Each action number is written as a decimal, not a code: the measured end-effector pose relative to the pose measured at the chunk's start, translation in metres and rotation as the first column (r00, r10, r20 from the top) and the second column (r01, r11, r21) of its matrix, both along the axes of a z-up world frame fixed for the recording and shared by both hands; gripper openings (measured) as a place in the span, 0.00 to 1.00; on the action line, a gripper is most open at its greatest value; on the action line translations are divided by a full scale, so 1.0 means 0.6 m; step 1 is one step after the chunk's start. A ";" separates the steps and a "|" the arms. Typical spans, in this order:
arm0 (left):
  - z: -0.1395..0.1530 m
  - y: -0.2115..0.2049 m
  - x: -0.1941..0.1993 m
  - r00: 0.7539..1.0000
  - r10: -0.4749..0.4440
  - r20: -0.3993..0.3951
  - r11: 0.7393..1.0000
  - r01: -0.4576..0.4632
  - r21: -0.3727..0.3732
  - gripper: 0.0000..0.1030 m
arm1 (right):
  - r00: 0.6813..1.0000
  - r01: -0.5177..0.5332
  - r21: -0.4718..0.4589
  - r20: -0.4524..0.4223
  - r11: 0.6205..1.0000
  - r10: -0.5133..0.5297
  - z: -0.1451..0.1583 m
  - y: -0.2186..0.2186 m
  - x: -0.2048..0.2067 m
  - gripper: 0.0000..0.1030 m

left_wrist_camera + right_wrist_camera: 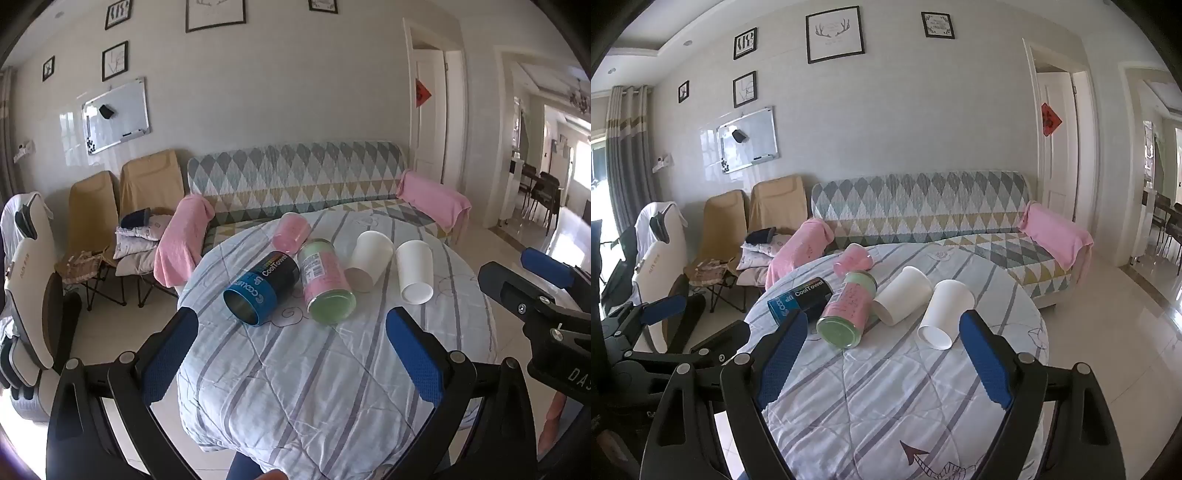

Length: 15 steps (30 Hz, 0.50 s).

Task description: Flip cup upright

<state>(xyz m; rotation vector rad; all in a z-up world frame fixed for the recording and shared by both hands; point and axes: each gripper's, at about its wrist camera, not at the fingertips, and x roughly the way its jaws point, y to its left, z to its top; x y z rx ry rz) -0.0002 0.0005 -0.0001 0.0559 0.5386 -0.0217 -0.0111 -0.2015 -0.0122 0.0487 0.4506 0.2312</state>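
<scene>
Several cups and cans lie on their sides on a round table with a striped cloth (295,369). From left in the left wrist view: a blue and black can (262,288), a pink cup (291,232) behind it, a pink and green can (325,280), and two white paper cups (369,262) (414,271). They show again in the right wrist view: blue can (803,297), pink cup (854,259), green can (849,310), white cups (903,295) (945,314). My left gripper (291,325) is open and empty, short of the cans. My right gripper (882,328) is open and empty, near the right white cup.
A patterned sofa (295,177) with pink towels stands behind the table. Folding chairs (147,192) and a white chair (26,277) are at the left. A doorway and tiled floor (535,240) lie to the right. The right gripper shows at the right edge of the left wrist view (535,291).
</scene>
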 end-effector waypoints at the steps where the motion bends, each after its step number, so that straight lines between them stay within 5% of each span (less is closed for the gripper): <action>1: 0.000 0.000 0.000 1.000 0.001 0.000 1.000 -0.001 0.000 1.00 | 1.000 0.001 0.001 -0.002 1.000 -0.001 0.001 0.000 0.001 0.83; 15: -0.004 0.003 0.005 1.000 0.010 -0.017 1.000 -0.011 -0.005 1.00 | 1.000 -0.009 0.013 -0.006 1.000 0.009 0.002 0.009 0.006 0.83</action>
